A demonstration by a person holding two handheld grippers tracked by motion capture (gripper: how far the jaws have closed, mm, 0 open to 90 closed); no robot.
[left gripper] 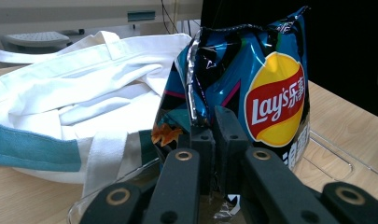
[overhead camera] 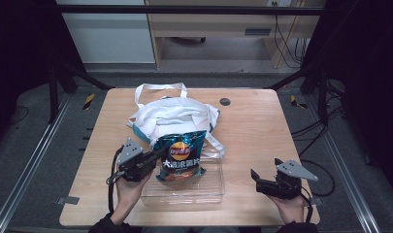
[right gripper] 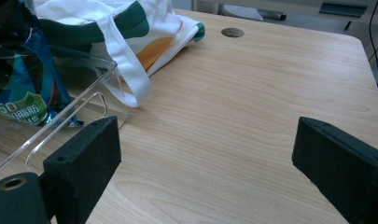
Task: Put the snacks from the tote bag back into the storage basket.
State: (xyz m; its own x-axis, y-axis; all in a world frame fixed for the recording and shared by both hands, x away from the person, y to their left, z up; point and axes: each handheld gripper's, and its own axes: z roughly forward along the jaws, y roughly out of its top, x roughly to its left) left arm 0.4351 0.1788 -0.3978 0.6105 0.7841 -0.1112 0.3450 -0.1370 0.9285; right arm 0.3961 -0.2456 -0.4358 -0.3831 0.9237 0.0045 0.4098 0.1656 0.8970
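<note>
While the left gripper pinches the side edge of a blue bag of crisps, its two black jaws pressed together on the foil, the bag stands upright in a clear plastic tray near the front edge of a wooden table. Just behind the tray lies a white cloth tote bag with teal trim, slumped flat, its straps spread loose and one strap hanging beside the tray. Off to the right, well apart from the bag of crisps, the right gripper rests low over bare wood with its jaws spread wide and nothing between them. Judging from this, the bag of crisps is gripped but not yet moved into the tote bag, whose mouth looks collapsed; lifting it across and getting it inside seems left to do
</note>
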